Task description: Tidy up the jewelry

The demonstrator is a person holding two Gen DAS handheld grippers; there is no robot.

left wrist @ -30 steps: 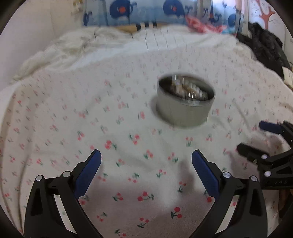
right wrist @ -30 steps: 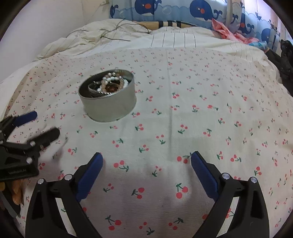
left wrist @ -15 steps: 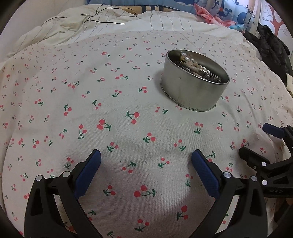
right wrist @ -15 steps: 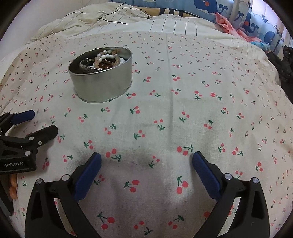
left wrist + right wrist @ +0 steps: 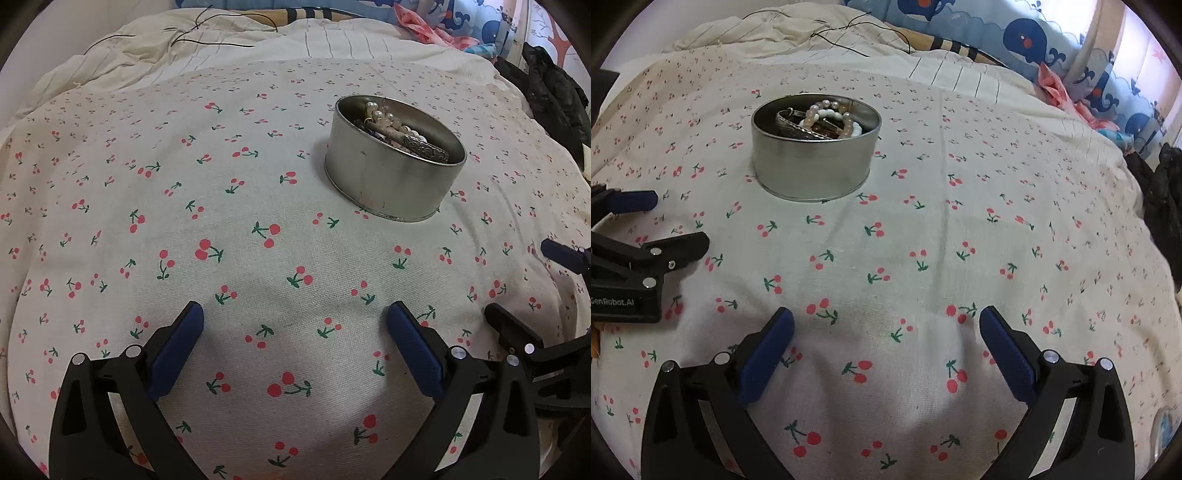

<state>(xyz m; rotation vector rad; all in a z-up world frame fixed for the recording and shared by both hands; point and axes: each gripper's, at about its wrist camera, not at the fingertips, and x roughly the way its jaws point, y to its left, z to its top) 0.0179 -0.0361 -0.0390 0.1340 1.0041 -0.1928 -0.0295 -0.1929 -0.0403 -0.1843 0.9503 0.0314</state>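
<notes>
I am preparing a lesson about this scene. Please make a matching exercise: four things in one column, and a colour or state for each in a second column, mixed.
Things:
1. round tin
2. bead bracelet
3. cloth
4. left gripper

States:
a. printed with red cherries
b. open, holding nothing
c. silver metal, without lid
d. lying inside the container

Pairs: 1-c, 2-d, 3-a, 4-b

Left gripper [image 5: 295,317] and right gripper [image 5: 886,325], jaws wide apart, empty.
</notes>
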